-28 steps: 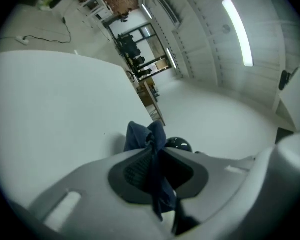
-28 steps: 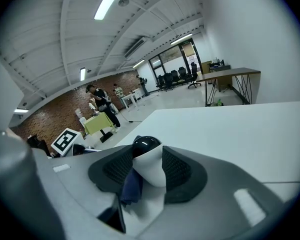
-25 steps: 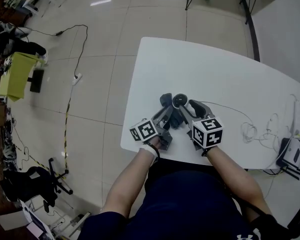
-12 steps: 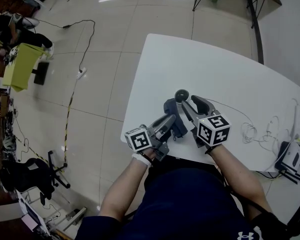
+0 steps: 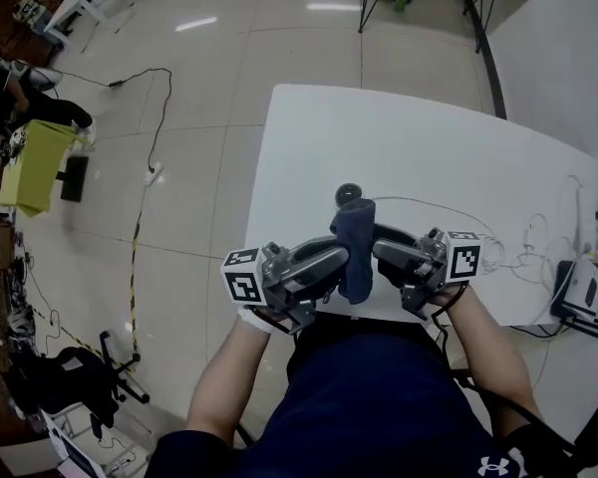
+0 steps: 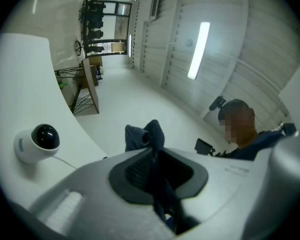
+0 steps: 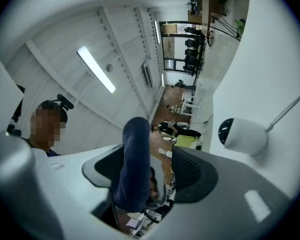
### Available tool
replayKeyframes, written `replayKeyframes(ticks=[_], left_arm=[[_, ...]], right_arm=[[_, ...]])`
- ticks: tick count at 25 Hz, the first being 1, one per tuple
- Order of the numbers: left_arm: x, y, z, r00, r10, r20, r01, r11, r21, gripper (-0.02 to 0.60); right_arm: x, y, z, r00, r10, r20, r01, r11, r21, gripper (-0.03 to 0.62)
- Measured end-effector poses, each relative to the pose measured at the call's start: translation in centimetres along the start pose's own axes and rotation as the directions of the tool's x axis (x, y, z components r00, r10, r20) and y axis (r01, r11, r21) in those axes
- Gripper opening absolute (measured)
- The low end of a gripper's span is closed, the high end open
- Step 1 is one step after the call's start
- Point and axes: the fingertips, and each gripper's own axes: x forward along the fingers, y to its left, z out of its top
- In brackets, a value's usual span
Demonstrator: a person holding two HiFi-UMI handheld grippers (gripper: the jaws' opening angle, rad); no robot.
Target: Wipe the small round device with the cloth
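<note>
**Lifting a cloth [image 5: 356, 252] clear of the table [image 5: 429, 147], with the device [image 5: 350, 193] just beyond**

A rolled dark-blue cloth hangs in the air near the table's close edge, between two hand-held grippers that face each other across it. The left gripper [image 5: 337, 262] has its jaws pinched narrow on the fabric, with a fold bunched up past the pads. The right gripper [image 5: 379, 255] has just been opening its jaws. The roll stands between them, lying against one pad with a clear gap to the other.

In the head view the cloth's long axis runs from the person toward the device. Its far end covers part of the table just in front of the device, and its near end hangs past the table's edge.

The device, small, round and white, sits on the table beyond the cloth, apart from both grippers. Its dark dome faces upward. A thin cable [image 5: 434, 207] runs from it to the right, toward a tangle of white wires [image 5: 533, 252] and a white box [image 5: 581, 289] at the table's right end.

On the tiled floor to the left lie a black cord [image 5: 159, 108], a yellow-green object [image 5: 35, 157] and a black chair [image 5: 65, 376].
</note>
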Motion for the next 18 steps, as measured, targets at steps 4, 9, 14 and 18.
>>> replayKeyframes(ticks=[4, 9, 14, 18], left_arm=[[0.0, 0.7, -0.9, 1.000, -0.022, -0.021, 0.020, 0.999, -0.050, 0.051], [-0.8, 2.6, -1.7, 0.999, 0.032, -0.016, -0.033, 0.997, -0.075, 0.052], [-2.8, 6.8, -2.7, 0.957, 0.282, -0.069, -0.276, 0.957, 0.085, 0.110], [-6.3, 11.1, -0.5, 0.850, 0.526, -0.036, -0.498, 0.824, 0.269, 0.110]], right_arm=[[0.6, 1.6, -1.6, 0.998, 0.053, -0.043, -0.054, 0.999, -0.009, 0.304], [0.4, 0.6, -2.9, 0.997, -0.036, -0.063, 0.031, 0.996, -0.084, 0.161], [-1.8, -2.8, -2.5, 0.966, -0.260, 0.000, 0.257, 0.955, -0.150, 0.117], [-4.7, -7.5, 0.0, 0.787, -0.613, 0.072, 0.575, 0.685, -0.448, 0.117]])
